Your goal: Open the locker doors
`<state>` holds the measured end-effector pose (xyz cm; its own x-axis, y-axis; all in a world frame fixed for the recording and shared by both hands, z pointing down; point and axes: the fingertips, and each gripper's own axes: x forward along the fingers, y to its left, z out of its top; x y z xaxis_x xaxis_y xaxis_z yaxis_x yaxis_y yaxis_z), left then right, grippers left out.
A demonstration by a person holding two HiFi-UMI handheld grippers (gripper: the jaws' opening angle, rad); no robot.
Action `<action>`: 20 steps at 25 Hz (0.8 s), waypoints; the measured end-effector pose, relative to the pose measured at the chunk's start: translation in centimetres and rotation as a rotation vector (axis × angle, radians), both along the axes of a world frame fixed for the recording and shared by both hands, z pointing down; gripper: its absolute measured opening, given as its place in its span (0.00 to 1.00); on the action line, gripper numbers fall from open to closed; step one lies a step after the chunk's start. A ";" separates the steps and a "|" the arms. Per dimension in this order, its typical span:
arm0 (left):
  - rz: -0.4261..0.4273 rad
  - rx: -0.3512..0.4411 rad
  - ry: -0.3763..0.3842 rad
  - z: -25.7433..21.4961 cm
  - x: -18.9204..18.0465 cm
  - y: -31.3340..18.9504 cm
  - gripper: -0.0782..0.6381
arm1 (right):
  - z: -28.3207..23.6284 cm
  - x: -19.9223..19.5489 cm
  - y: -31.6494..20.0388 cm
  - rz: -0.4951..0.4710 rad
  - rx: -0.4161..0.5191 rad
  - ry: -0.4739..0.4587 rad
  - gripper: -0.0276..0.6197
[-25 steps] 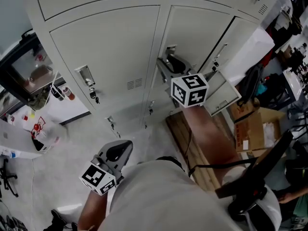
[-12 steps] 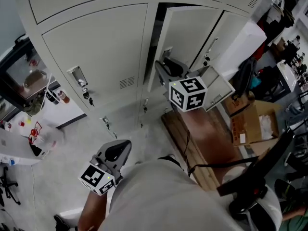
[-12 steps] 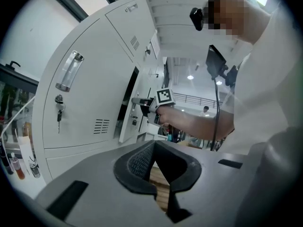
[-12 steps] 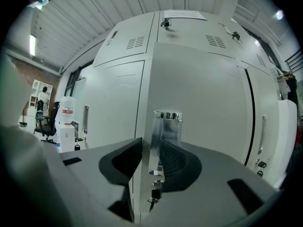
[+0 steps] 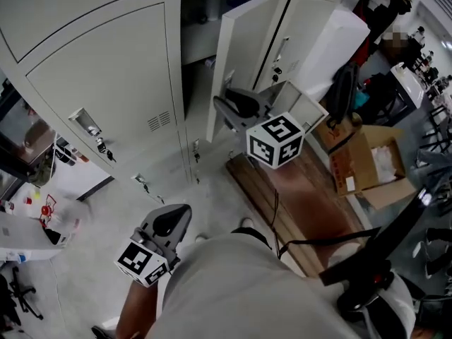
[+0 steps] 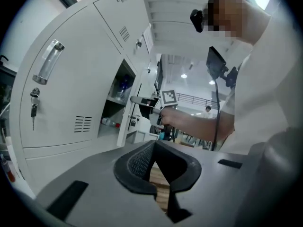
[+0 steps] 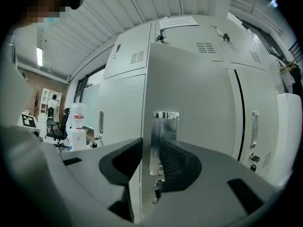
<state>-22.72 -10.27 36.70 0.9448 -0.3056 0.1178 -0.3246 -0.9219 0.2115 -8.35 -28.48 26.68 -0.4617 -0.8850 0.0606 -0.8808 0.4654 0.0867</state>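
Note:
A bank of pale grey lockers fills the head view. The middle locker door (image 5: pixel 244 41) stands swung out, and its dark compartment (image 5: pixel 198 34) shows behind it. My right gripper (image 5: pixel 226 104) is shut on that door's free edge at the metal handle (image 7: pixel 164 131); the pads press on both faces of the door (image 7: pixel 189 89). The left locker door (image 5: pixel 99 69) is closed, with keys (image 5: pixel 106 150) hanging under its handle. Low by my hip, my left gripper (image 5: pixel 173 221) hangs shut with nothing in it (image 6: pixel 154 148). The left gripper view also shows the right gripper (image 6: pixel 151 110) at the door.
A small lower door (image 5: pixel 304 108) hangs open behind the right gripper. Wooden planks (image 5: pixel 282 196) lie on the floor below it. An open cardboard box (image 5: pixel 371 164) sits to the right, a white bag (image 5: pixel 42 214) at the left. A black chair (image 5: pixel 374 260) stands near right.
The middle door has swung from nearly closed to wide open, the right gripper drawing its edge out and leftward. The left gripper has stayed in place.

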 end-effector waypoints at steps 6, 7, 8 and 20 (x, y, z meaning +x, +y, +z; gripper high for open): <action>0.056 -0.002 -0.012 0.0 3.1 0.8 0.12 | 0.1 2.1 2.6 -0.088 0.008 -0.014 0.21; 0.065 -0.001 -0.013 0.0 3.7 0.9 0.12 | 0.1 2.6 3.0 -0.104 0.009 -0.016 0.21; 0.073 -0.001 -0.015 0.0 4.3 1.0 0.12 | 0.1 3.0 3.4 -0.119 0.009 -0.019 0.21; 0.149 -0.002 -0.027 -1.3 13.4 1.8 0.12 | 0.0 9.5 7.7 -0.269 0.009 -0.018 0.21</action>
